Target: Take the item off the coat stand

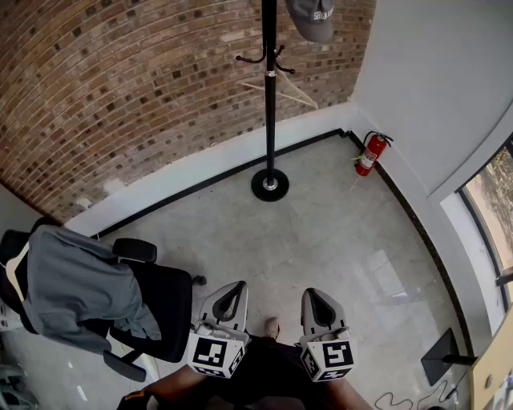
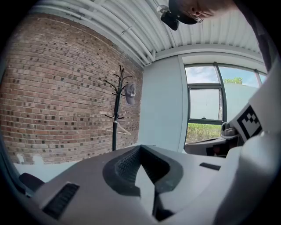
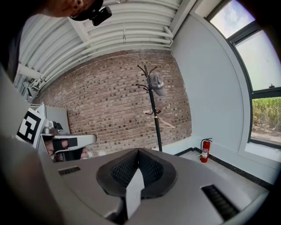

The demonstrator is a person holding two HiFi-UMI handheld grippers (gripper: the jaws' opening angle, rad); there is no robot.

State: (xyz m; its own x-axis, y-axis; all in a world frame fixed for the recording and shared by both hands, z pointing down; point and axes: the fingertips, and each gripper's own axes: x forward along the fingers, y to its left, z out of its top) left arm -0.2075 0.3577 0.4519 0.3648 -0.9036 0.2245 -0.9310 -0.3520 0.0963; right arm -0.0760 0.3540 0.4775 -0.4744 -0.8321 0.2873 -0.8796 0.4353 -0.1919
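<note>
Head view downward, gripper views share coat stand (image 1: pixel 270 120)

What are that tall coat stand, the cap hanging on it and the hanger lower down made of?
Coat stand: probably metal painted black, judging by the thin straight pole, curved hooks and a round base with a slight sheen.
Cap: grey fabric, soft and matte.
Hanger: pale and thin, perhaps light wood or plastic; too small to tell.

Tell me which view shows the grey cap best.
The right gripper view: the whole cap hangs on the coat stand, clear against the brick wall. The head view cuts it off at the picture's top edge. The left gripper view shows it whole but smaller and darker.
</note>
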